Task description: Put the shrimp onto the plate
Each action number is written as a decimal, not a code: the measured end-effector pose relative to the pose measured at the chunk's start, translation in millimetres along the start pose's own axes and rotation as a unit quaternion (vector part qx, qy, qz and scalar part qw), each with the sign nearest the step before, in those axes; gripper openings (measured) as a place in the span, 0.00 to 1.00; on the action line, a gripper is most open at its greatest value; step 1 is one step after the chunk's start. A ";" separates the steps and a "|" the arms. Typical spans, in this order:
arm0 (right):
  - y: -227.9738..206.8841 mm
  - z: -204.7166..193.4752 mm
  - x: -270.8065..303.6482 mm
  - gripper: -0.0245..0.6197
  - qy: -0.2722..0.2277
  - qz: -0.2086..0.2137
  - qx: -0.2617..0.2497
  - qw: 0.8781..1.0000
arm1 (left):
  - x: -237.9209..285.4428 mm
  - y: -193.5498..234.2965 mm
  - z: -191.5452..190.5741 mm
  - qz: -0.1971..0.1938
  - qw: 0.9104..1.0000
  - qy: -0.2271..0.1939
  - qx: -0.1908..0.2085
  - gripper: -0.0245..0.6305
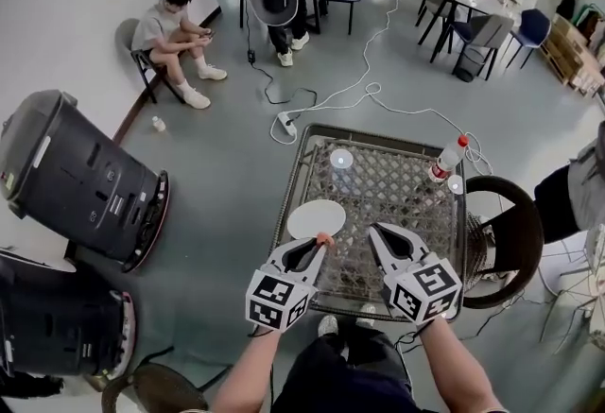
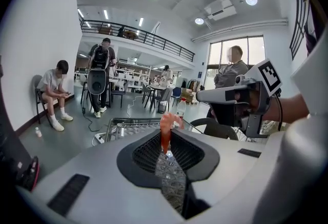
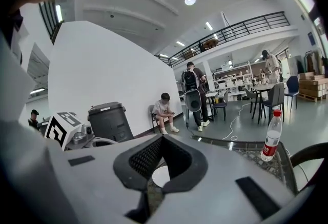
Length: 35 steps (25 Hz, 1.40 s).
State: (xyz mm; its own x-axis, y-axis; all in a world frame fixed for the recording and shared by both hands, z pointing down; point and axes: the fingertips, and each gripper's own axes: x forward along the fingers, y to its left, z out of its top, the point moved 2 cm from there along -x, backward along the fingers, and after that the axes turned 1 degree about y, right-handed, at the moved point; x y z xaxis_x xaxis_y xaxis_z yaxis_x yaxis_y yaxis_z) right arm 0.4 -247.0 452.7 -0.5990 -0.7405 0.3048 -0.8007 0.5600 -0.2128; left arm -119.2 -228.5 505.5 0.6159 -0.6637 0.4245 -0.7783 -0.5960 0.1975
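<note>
Stands on a grey hall floor (image 1: 227, 175), cables (image 1: 359, 85) trailing beyond: a lattice-topped counter (image 1: 397, 189). Carries a bottle (image 1: 450, 158) at the far right corner, with a round chair (image 1: 506, 232) just beside. Bears a white plate (image 1: 316, 218) on its left part, bare. Left gripper (image 1: 321, 243): fingers clenched on the shrimp (image 1: 325, 237), up at the plate's near rim. Right gripper (image 1: 383, 233): fingers closed together, empty.

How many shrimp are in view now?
1: the shrimp is clamped in the left gripper, at the near rim of the plate. None shows on the mesh table, though others may be hidden.
</note>
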 end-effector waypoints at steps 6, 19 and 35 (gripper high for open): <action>-10.6 -17.5 22.4 0.05 0.019 0.001 0.008 1.000 | 27.0 23.5 -16.3 0.010 0.999 0.043 0.016 0.13; -40.7 -59.2 63.7 0.05 0.071 0.007 0.037 0.997 | 98.6 81.1 -90.6 0.039 0.985 0.167 0.004 0.13; -57.8 -79.1 89.8 0.05 0.112 0.019 0.037 0.993 | 154.0 118.9 -134.3 0.054 0.953 0.299 0.017 0.13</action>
State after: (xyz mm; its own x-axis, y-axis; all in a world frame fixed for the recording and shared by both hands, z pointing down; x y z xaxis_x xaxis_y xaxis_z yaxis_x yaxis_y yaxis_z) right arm -6.0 -316.4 565.8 -0.6181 -0.6127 0.4925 -0.7807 0.5516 -0.2936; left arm -133.3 -340.9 712.9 0.3448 -0.3517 0.8703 -0.8225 -0.5600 0.0995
